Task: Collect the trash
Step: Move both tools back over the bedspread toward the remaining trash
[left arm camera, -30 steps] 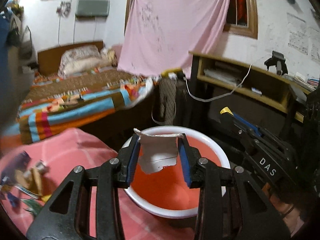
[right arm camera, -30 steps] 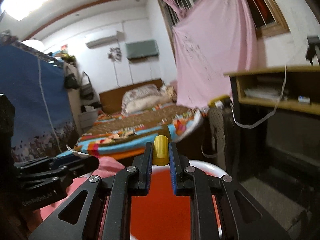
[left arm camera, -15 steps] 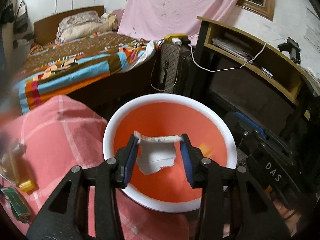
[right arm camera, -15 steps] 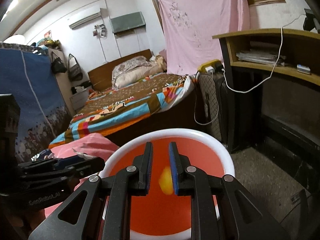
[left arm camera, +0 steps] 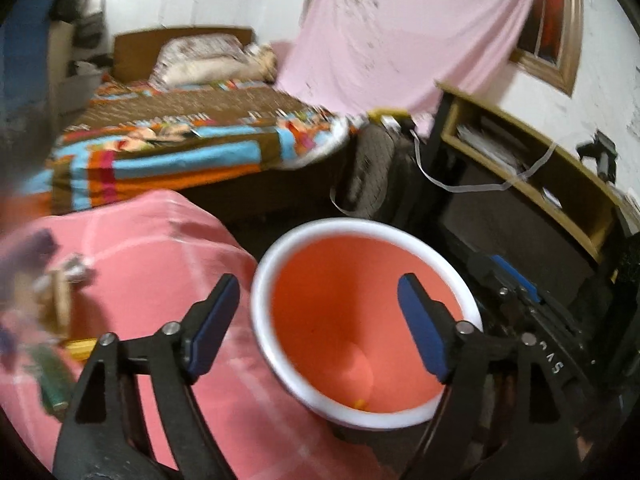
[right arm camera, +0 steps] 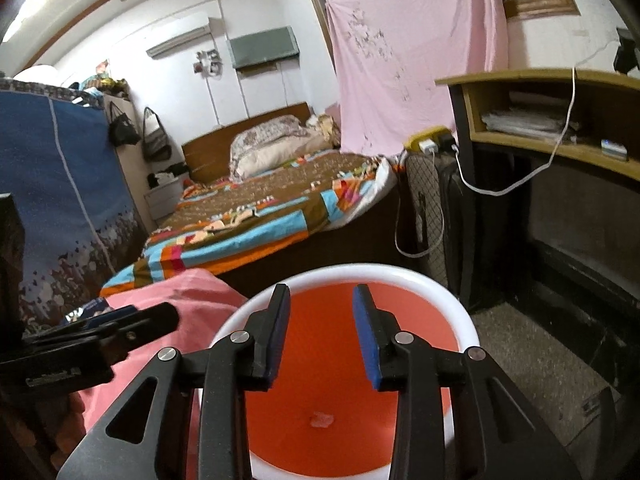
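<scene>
An orange bucket with a white rim [left arm camera: 264, 280] [right arm camera: 456, 308] stands beside a surface covered in pink cloth [left arm camera: 152, 264]. My left gripper [left arm camera: 318, 324] hangs over the bucket's left rim, its jaws opening wide with nothing between them. My right gripper [right arm camera: 322, 336] is above the bucket mouth, jaws opening and empty. A small yellow piece [left arm camera: 359, 403] lies at the bucket's bottom, and a pale scrap [right arm camera: 321, 419] shows there in the right wrist view. Several blurred bits of trash [left arm camera: 52, 320] lie on the pink cloth at the left.
A bed with a striped colourful blanket [right arm camera: 256, 224] fills the back. A dark suitcase [right arm camera: 436, 216] with a white cable stands by a wooden desk shelf [right arm camera: 552, 120] on the right. A pink sheet [right arm camera: 412, 52] hangs over the window. The other gripper's body [right arm camera: 80, 344] is at the left.
Both grippers opened. The white paper scrap left my left gripper and the yellow piece dropped from my right gripper into the bucket. The left view swung left toward the pink cloth.
</scene>
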`<act>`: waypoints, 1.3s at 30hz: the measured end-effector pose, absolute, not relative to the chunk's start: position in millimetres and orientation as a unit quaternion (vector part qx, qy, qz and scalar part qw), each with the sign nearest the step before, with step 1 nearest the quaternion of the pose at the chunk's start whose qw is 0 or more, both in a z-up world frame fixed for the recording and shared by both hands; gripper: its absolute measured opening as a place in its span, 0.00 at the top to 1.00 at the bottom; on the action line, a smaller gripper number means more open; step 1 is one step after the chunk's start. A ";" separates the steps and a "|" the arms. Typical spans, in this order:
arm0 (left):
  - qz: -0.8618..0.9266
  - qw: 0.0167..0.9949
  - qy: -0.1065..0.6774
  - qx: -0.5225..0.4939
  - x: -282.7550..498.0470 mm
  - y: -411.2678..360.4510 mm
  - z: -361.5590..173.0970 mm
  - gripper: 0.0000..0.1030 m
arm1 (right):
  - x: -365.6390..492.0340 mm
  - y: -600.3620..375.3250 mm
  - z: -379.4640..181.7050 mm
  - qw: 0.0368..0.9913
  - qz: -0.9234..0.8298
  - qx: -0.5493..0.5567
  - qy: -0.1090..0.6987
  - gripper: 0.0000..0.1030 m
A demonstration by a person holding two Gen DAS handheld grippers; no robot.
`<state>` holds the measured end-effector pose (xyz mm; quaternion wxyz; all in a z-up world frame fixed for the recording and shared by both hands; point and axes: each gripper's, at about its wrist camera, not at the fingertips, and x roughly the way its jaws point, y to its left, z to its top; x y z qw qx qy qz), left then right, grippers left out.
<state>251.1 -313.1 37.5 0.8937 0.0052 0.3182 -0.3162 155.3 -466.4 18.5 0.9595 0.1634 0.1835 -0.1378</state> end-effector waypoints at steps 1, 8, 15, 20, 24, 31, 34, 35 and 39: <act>-0.307 0.900 0.309 0.002 249.3 -306.2 40.2 0.31 | 154.3 -463.5 21.3 0.962 -0.137 0.161 0.175 0.61; -0.212 0.952 0.221 -0.029 227.3 -236.9 57.3 0.13 | 144.6 -428.4 47.3 0.978 -0.132 0.126 0.098 0.34; -0.131 0.979 0.149 -0.051 200.0 -161.8 68.8 0.13 | 131.5 -368.2 72.6 0.992 -0.098 0.083 -0.001 0.00; -0.076 0.988 0.118 -0.059 180.9 -109.9 72.4 0.12 | 129.3 -329.6 79.2 0.995 -0.041 0.074 -0.046 0.00; -0.044 0.992 0.104 -0.057 168.1 -75.6 70.6 0.12 | 132.7 -304.6 81.1 0.996 -0.012 0.059 -0.062 0.00; -0.004 0.995 0.088 -0.049 152.2 -34.1 62.0 0.12 | 138.3 -268.5 75.2 0.998 0.013 0.032 -0.049 0.00; 0.008 0.995 0.085 -0.042 150.9 -22.0 54.1 0.12 | 139.8 -256.7 70.4 0.999 0.022 0.024 -0.040 0.00; 0.009 0.995 0.091 -0.043 152.0 -19.9 51.1 0.13 | 142.2 -254.0 69.1 0.999 0.024 0.020 -0.035 0.00; 0.004 0.989 0.138 -0.048 165.7 -15.3 38.9 0.13 | 157.8 -240.8 61.0 0.999 0.033 0.007 0.004 0.00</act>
